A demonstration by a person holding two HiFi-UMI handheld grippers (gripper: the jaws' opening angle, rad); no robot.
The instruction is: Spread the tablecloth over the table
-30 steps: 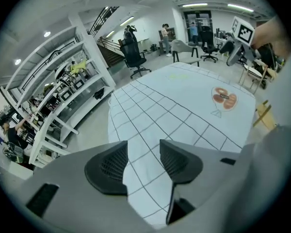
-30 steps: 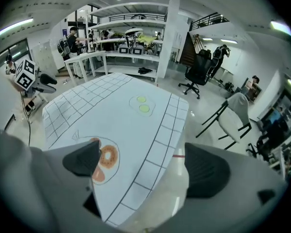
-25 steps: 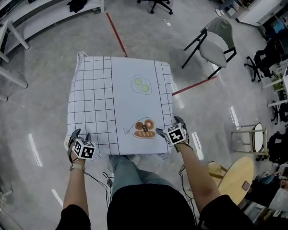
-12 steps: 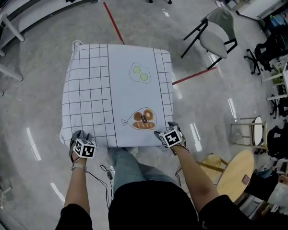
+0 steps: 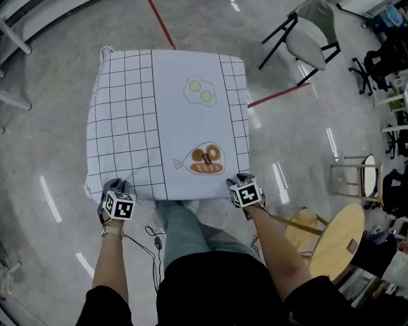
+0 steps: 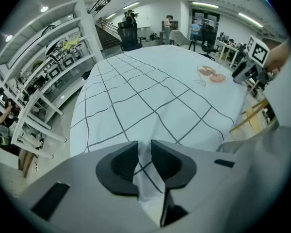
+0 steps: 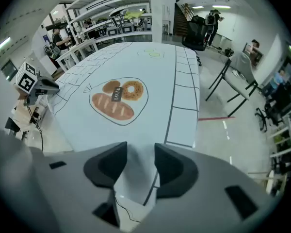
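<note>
The tablecloth (image 5: 163, 114), white with a black grid and drawings of eggs and bread, lies flat over the table. My left gripper (image 5: 114, 185) is at its near left corner. In the left gripper view its jaws (image 6: 144, 152) are closing, and the pads pinch a fold of the cloth's hem (image 6: 146, 178). My right gripper (image 5: 238, 180) is at the near right corner, beside the bread drawing (image 5: 205, 160). Its jaws (image 7: 141, 161) are closing too but stand wider; the cloth's edge (image 7: 136, 188) runs between them without a visible pinch.
A grey chair (image 5: 309, 36) stands past the far right corner. A round wooden table (image 5: 336, 240) and a stool (image 5: 357, 182) are at my right. Red tape (image 5: 160, 20) marks the floor beyond the table, and white shelving (image 5: 13, 19) lines the left.
Both grippers have sunk to the cloth's near hem, the right one also drawing in toward the corner. Their jaws have narrowed around the cloth's edge.
</note>
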